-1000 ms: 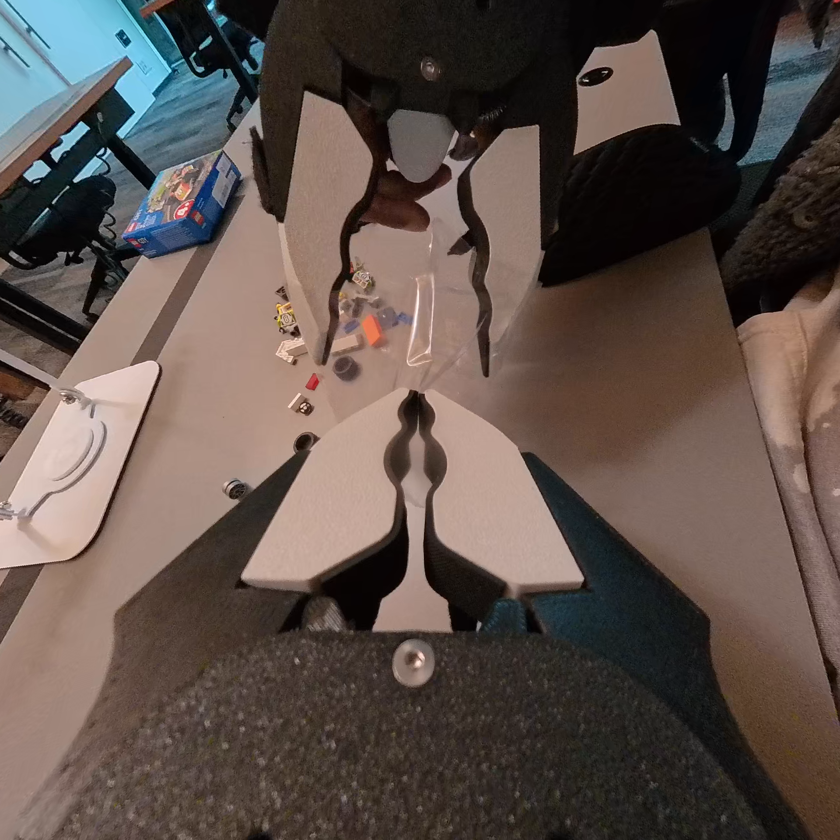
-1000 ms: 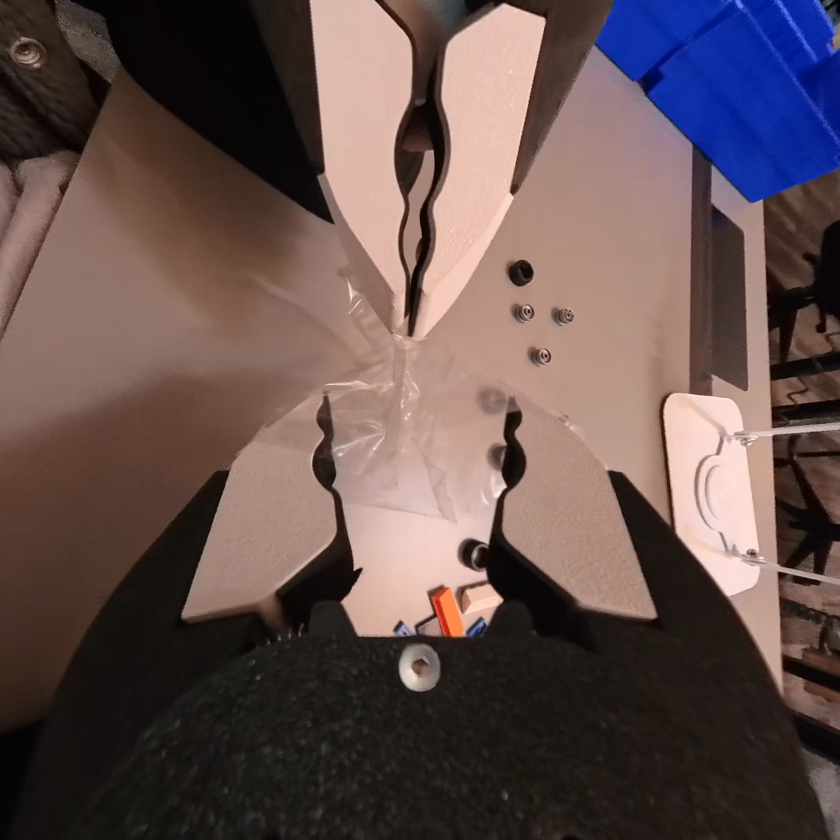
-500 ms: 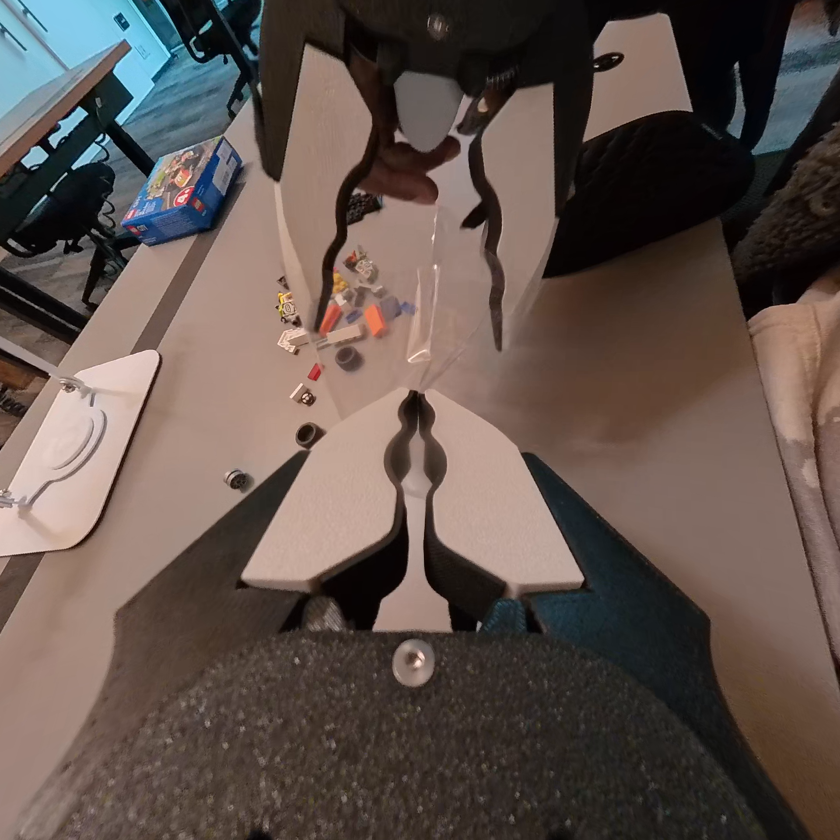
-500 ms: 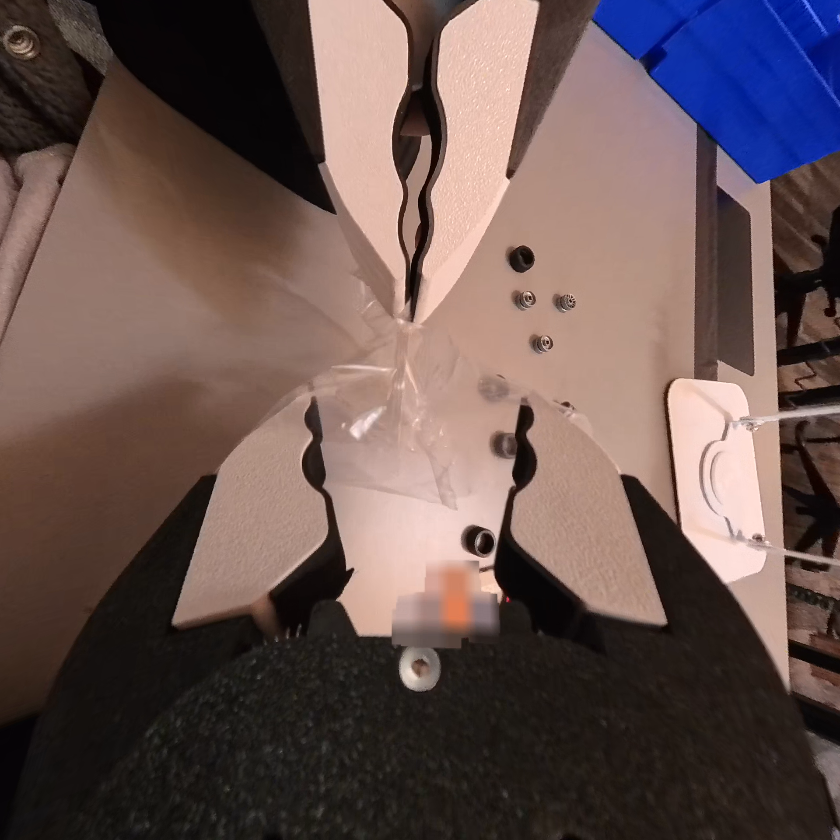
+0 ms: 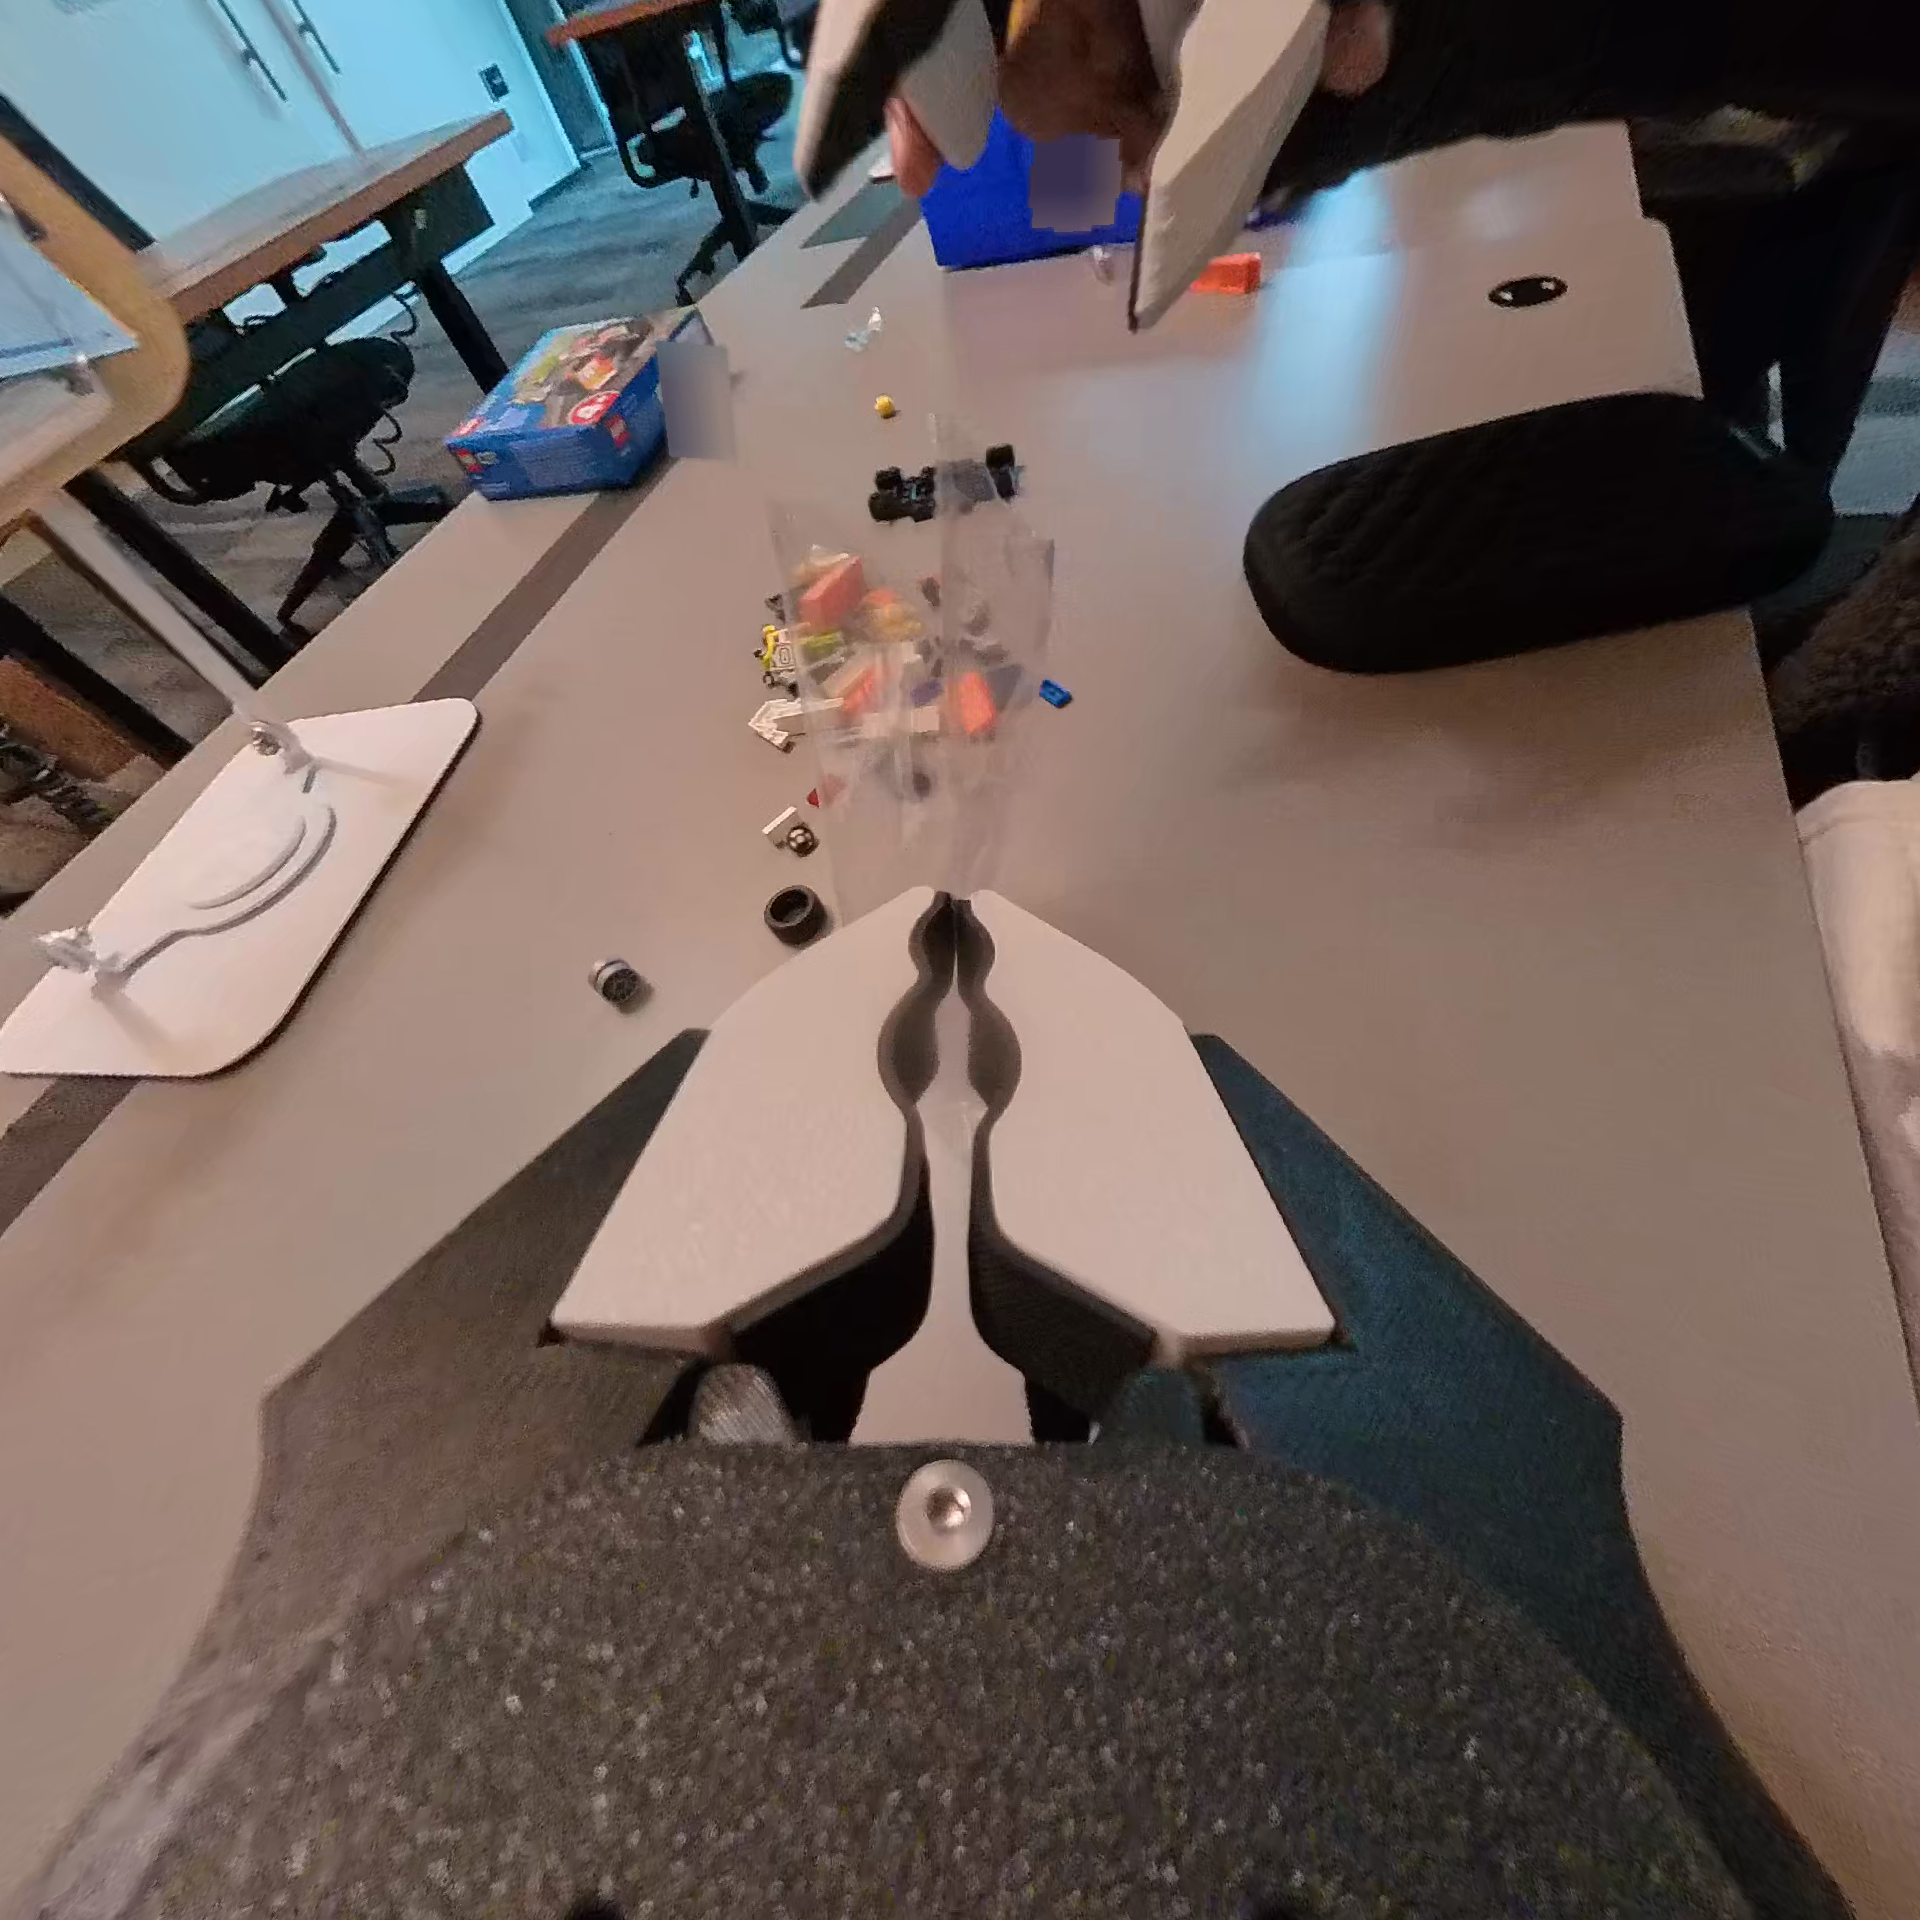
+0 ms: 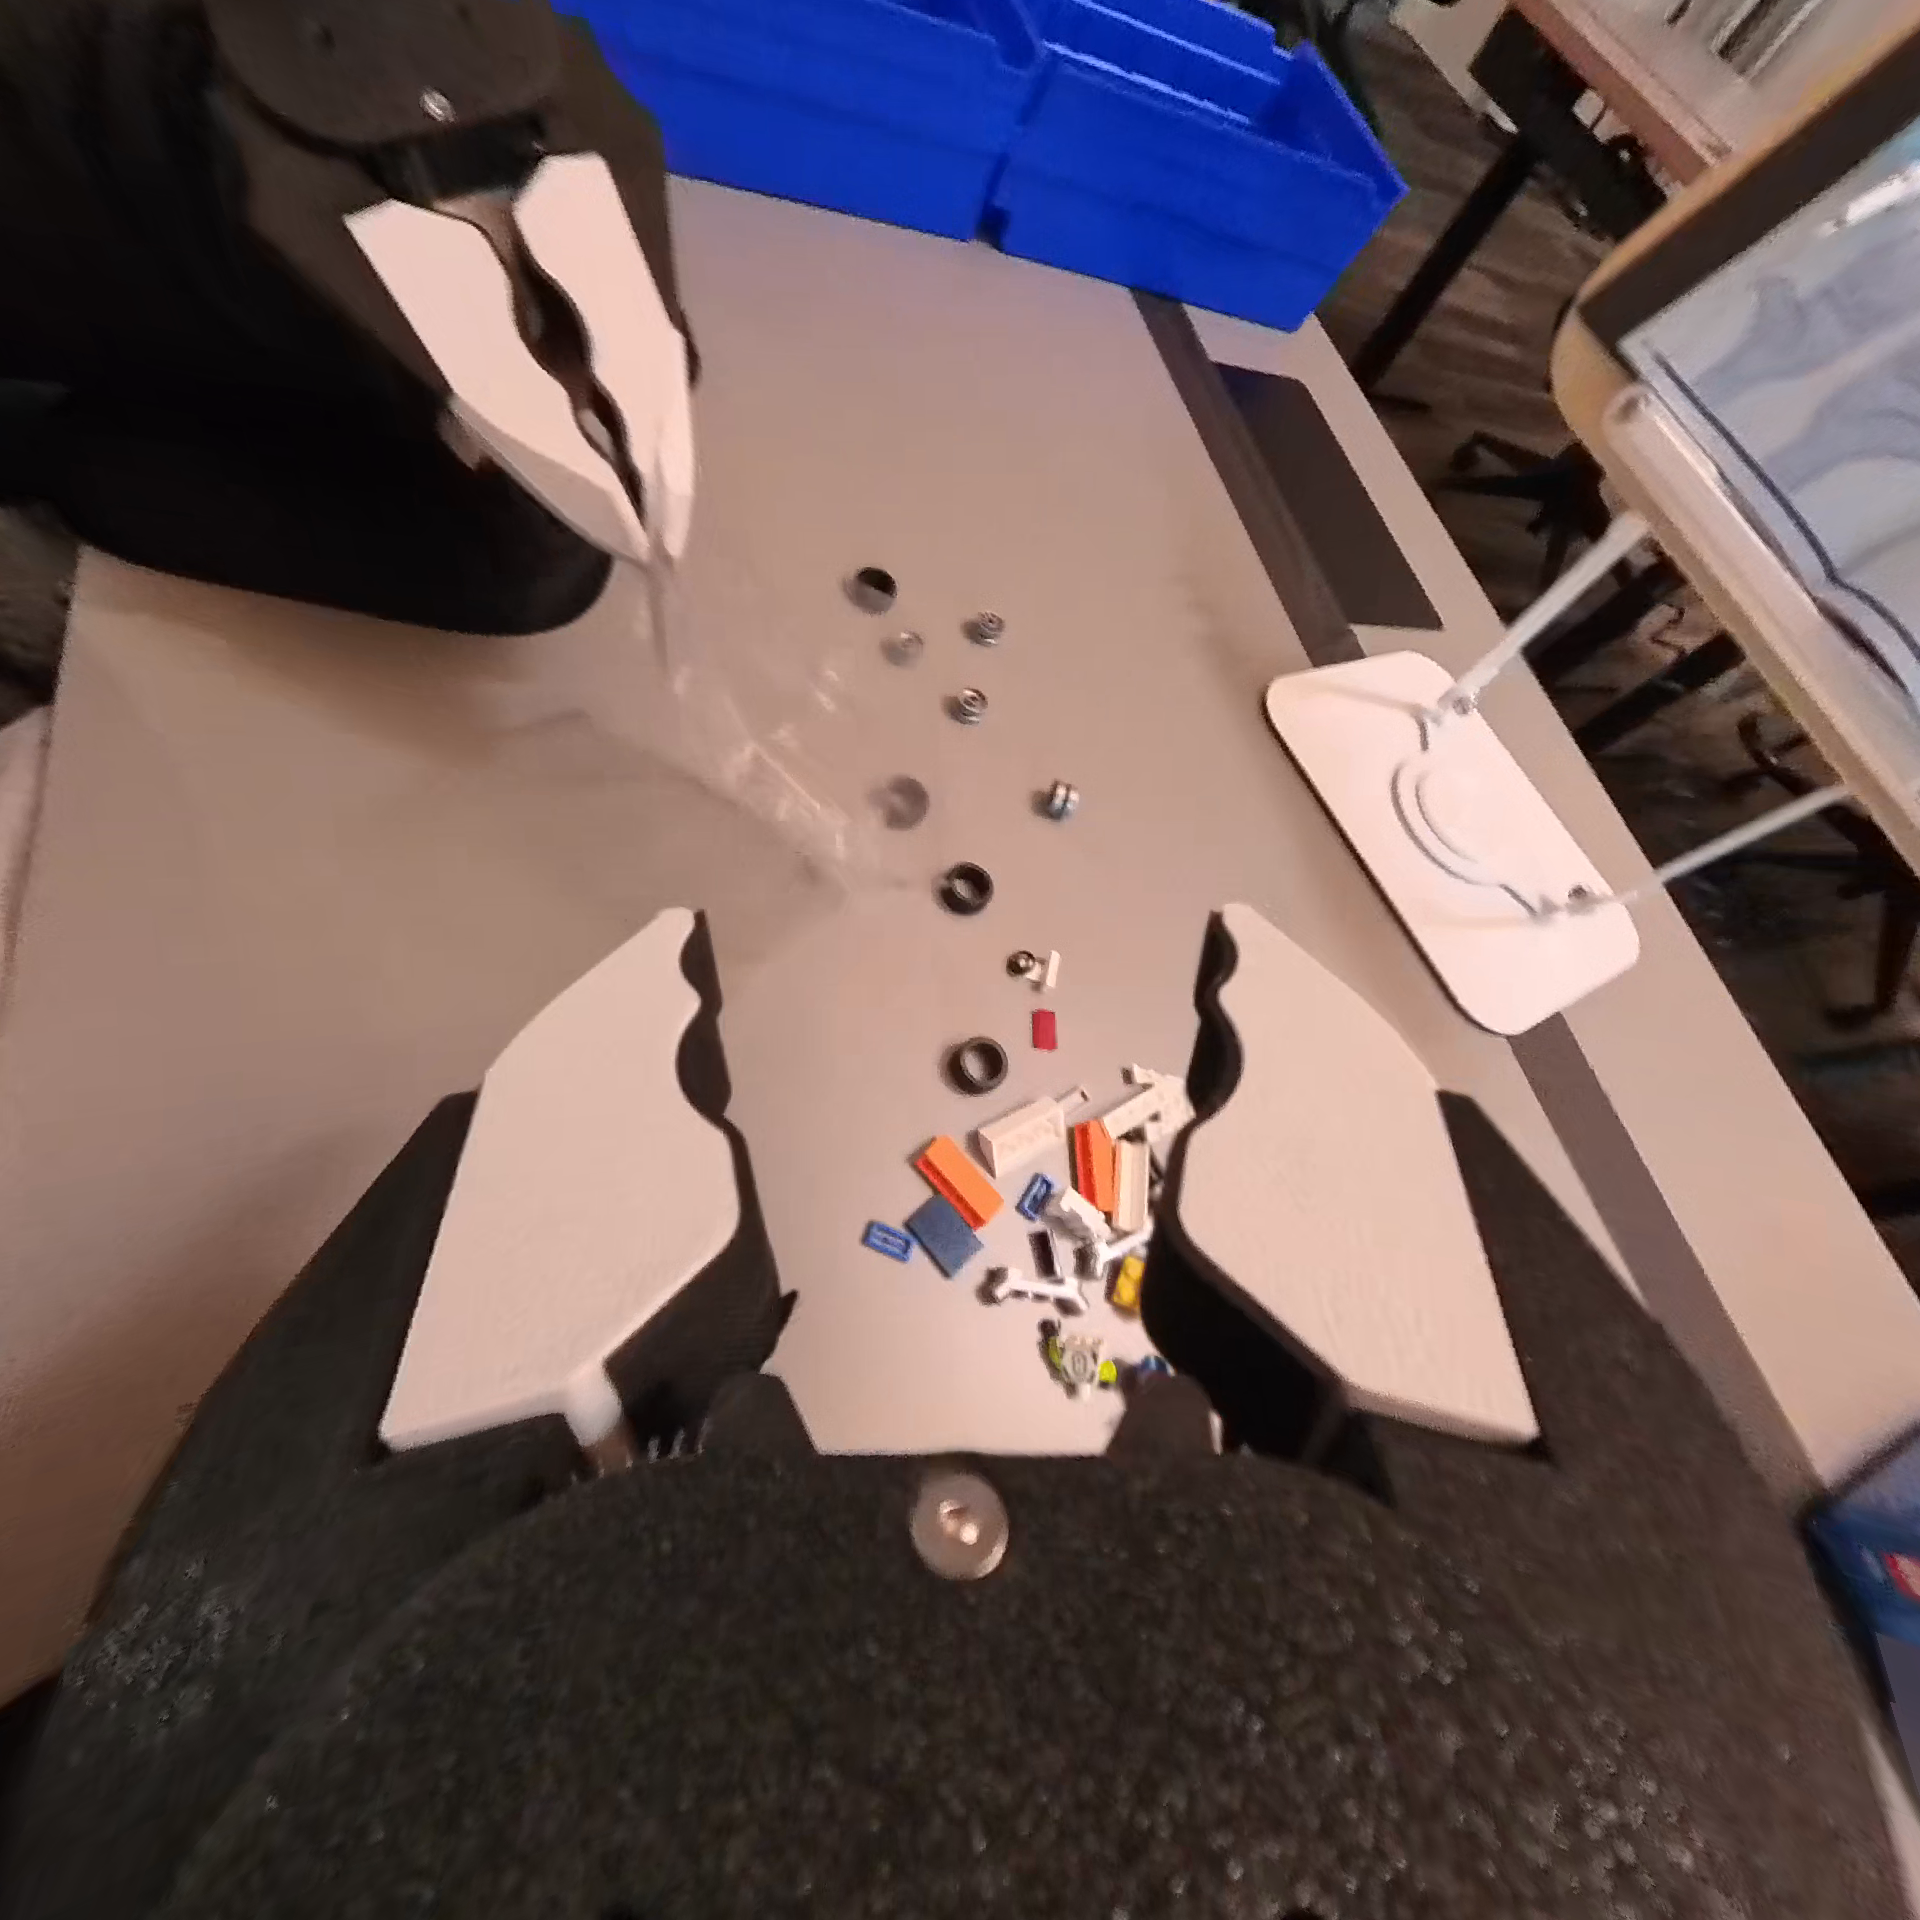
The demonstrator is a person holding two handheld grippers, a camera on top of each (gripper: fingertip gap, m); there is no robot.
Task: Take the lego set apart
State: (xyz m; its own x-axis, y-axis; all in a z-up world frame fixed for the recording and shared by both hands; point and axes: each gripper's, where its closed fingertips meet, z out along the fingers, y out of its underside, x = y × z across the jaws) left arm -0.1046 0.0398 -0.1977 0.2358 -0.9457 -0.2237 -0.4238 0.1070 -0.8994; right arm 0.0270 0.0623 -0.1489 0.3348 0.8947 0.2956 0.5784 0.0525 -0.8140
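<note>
Left wrist view: grey table (image 5: 1403, 935) has wide bare room on the right side; left edge carries a white stand base (image 5: 239, 883) and farther off a blue lego box (image 5: 566, 431). Left gripper (image 5: 954, 914) has its jaws pressed together, tips pinching a corner of a clear plastic bag (image 5: 925, 665) that hangs up and forward, see-through, over the loose lego pieces (image 5: 883, 665) mid-table. A small black lego chassis (image 5: 940, 486) lies beyond them, a black tyre (image 5: 798, 914) just left of the tips. Right gripper (image 5: 1039, 187) sits high at the far end, jaws spread, holding nothing. 0.5 s ago it hung close over the bag; now it has pulled well away.

Right wrist view: right gripper (image 6: 956, 935) spread wide and empty above the lego pieces (image 6: 1049, 1184). Tyres and hubs scattered ahead, 1 tyre (image 6: 966, 888) near centre. Blue bins (image 6: 1039, 135) line the far edge, stand base (image 6: 1455, 831) on the right edge. Left gripper (image 6: 649, 520) upper left, closed on the blurred bag (image 6: 758, 758).
</note>
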